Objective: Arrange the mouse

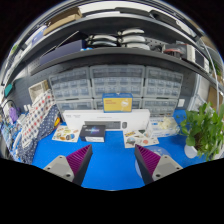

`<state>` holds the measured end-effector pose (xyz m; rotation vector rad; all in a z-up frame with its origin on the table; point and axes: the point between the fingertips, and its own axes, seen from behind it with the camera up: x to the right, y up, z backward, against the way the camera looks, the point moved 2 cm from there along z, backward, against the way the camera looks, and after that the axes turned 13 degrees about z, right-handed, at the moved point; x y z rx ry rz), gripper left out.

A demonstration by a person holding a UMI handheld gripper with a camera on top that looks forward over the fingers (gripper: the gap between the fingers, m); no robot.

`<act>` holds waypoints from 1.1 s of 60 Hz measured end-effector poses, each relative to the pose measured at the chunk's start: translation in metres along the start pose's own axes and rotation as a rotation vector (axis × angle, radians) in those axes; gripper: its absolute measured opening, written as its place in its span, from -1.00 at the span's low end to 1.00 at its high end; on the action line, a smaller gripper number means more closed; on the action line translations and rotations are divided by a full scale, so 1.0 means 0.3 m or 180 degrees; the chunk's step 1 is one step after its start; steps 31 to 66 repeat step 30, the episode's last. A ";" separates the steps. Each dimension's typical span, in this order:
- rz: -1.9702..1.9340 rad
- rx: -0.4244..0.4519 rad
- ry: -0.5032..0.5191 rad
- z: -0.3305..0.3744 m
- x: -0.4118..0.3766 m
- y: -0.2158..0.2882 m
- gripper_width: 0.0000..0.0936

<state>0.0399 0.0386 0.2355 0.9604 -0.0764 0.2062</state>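
Jaws (112, 160) are standing apart, gripping nothing, hovering over the blue table (110, 165). I am not seeing any mouse among the things beyond them, near the white box (112, 121) and plant (203, 130), so arranging looks wholly undone.

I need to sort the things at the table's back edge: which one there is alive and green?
The potted plant, beyond the open gripper to its right: leafy green in a white pot, unlike the flat white box beside it.

Workshop or lab, wall of small parts drawers (112, 85), stocked shelving (120, 40) above — blue worktable (110, 160).
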 end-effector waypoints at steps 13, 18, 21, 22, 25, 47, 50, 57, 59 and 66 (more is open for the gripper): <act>0.0112 -0.0031 0.0047 0.043 -0.122 -0.024 0.86; 0.0124 -0.0045 0.0059 0.052 -0.149 -0.028 0.85; 0.0132 -0.0042 0.0058 0.057 -0.163 -0.029 0.86; 0.0131 -0.0037 0.0055 0.059 -0.167 -0.028 0.86; 0.0128 -0.0027 0.0044 0.063 -0.175 -0.026 0.86; 0.0125 -0.0021 0.0043 0.065 -0.186 -0.025 0.86; 0.0125 -0.0021 0.0043 0.065 -0.186 -0.025 0.86; 0.0125 -0.0021 0.0043 0.065 -0.186 -0.025 0.86; 0.0125 -0.0021 0.0043 0.065 -0.186 -0.025 0.86; 0.0125 -0.0021 0.0043 0.065 -0.186 -0.025 0.86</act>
